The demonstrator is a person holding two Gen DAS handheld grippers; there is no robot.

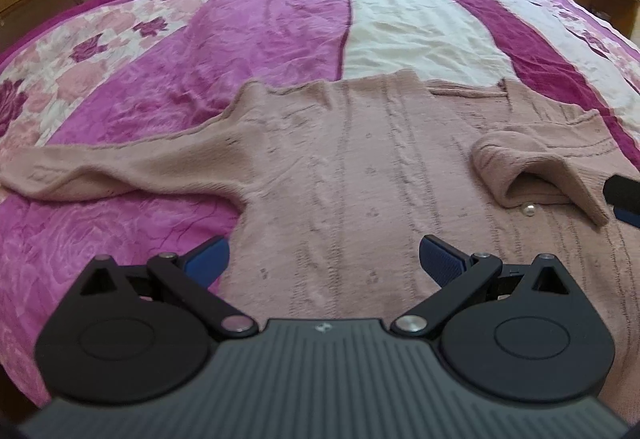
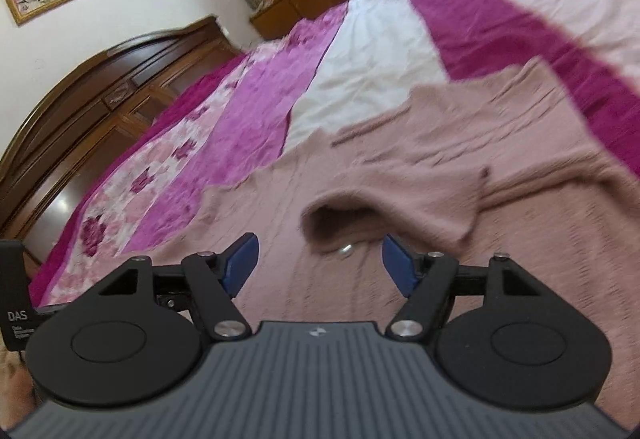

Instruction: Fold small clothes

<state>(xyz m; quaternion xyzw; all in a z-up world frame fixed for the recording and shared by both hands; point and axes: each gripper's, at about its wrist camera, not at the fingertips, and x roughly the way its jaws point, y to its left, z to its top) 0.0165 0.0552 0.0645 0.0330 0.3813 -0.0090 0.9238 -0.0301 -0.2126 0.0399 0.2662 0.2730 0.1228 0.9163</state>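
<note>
Only leftward, sweater's [image 1: 340, 167] outstretched sleeve [image 1: 100, 171]; both grippers [image 1: 324, 259] [image 2: 318, 263], fingers spread, empty

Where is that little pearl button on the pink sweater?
In the left wrist view, the pearl button sits right of centre on the sweater, just under the opening of the folded-in sleeve cuff.

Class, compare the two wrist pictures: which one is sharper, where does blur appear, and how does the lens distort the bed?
Left wrist view: mostly sharp, the sweater knit and a pearl button readable; fisheye bows the bedspread into a dome. Right wrist view: motion-smeared, the sweater and bedspread stripes streaked, only the right gripper crisp; headboard curved.
</note>
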